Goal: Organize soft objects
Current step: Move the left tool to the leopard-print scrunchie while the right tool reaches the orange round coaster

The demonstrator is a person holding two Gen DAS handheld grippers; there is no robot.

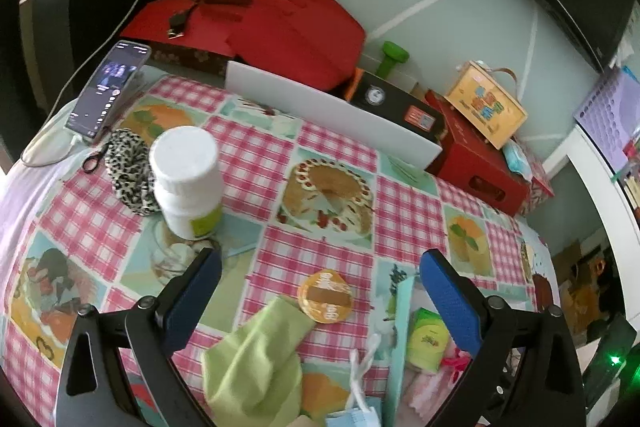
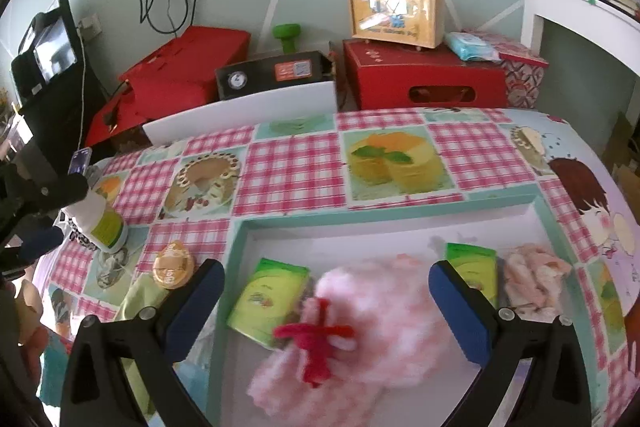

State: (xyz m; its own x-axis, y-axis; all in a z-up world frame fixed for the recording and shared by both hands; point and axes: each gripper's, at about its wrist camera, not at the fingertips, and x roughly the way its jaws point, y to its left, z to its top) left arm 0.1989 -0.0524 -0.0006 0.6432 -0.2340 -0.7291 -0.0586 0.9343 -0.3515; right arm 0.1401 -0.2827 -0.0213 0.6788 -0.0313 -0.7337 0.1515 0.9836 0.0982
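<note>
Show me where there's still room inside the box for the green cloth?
Bare floor runs along the box's far wall, behind the green packet and pink fluffy bundle. The near middle and right side are crowded. The green cloth lies outside on the table.

The left black two-finger gripper (image 1: 320,303) is showing curved black plastic arms with triangular cut-outs, each ending in a textured blue rectangular pad (image 1: 192,301). Round dark screws are sitting at the pivot joints. The right black two-finger gripper (image 2: 326,311) is showing identical construction.
</note>
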